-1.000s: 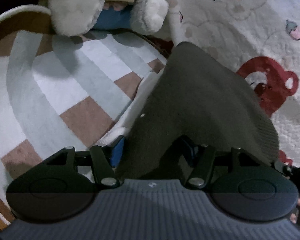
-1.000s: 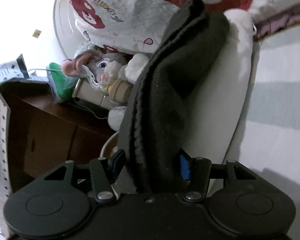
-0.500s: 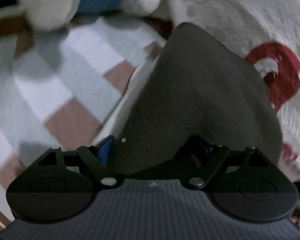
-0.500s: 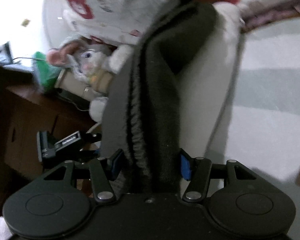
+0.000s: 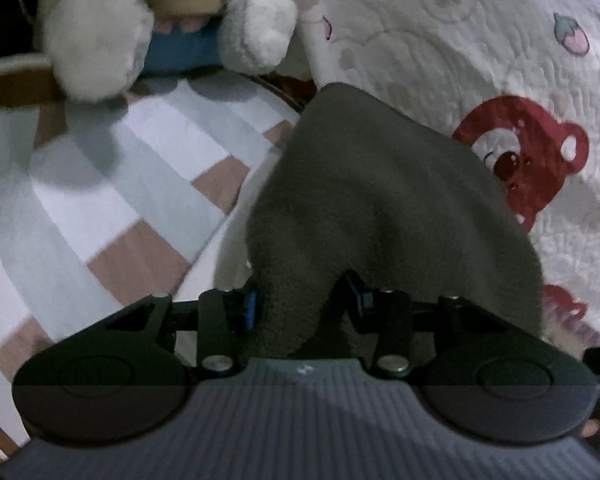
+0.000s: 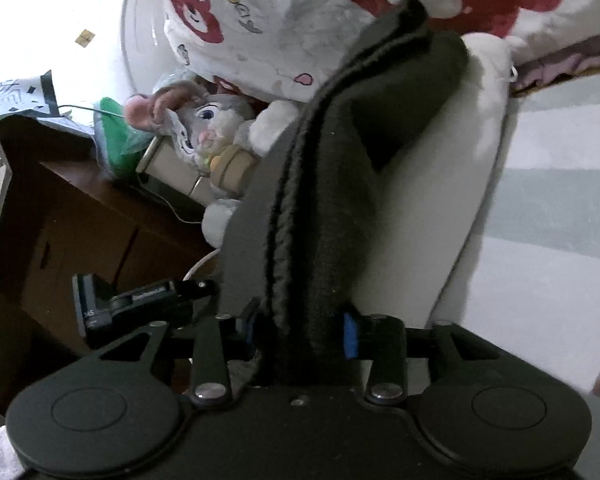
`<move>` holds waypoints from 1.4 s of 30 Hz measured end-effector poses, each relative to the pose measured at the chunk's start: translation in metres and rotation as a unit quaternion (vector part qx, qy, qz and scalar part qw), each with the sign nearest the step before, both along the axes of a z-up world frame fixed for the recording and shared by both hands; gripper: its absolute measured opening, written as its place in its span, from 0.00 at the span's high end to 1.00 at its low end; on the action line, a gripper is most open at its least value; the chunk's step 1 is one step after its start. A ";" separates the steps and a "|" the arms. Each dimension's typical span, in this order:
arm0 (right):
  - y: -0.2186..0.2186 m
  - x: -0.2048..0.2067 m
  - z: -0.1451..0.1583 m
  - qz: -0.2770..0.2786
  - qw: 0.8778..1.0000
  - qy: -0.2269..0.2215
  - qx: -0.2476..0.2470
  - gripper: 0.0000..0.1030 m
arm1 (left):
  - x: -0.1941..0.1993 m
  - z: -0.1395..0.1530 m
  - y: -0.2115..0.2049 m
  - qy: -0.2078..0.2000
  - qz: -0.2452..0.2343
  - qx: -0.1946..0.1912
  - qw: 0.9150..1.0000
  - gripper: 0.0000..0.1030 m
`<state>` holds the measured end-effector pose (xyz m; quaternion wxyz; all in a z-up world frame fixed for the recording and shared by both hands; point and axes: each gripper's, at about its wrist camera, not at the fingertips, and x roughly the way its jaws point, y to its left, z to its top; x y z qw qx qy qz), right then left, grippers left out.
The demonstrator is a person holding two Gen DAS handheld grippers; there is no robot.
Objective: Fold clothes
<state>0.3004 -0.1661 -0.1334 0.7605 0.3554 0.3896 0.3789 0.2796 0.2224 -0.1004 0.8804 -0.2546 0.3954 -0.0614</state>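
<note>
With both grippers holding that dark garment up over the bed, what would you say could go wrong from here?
1. The left gripper pinches only a narrow bunch of the dark garment, so the cloth may slip out when pulled taut.
2. The right gripper holds several bunched layers, so the fold may land uneven.
3. The plush rabbit and the quilt lie close by; a swing could snag or drag them.

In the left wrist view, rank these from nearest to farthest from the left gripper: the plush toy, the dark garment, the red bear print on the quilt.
1. Dark garment: clamped in the left gripper jaws, centre.
2. Red bear print: on the quilt, right of the garment.
3. Plush toy: top left, beyond the striped rug.
</note>
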 end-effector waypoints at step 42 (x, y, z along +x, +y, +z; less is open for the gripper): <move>-0.017 0.027 0.035 -0.019 1.000 -0.012 0.018 0.34 | -0.008 0.070 -0.091 -0.083 -0.121 0.237 0.960 0.51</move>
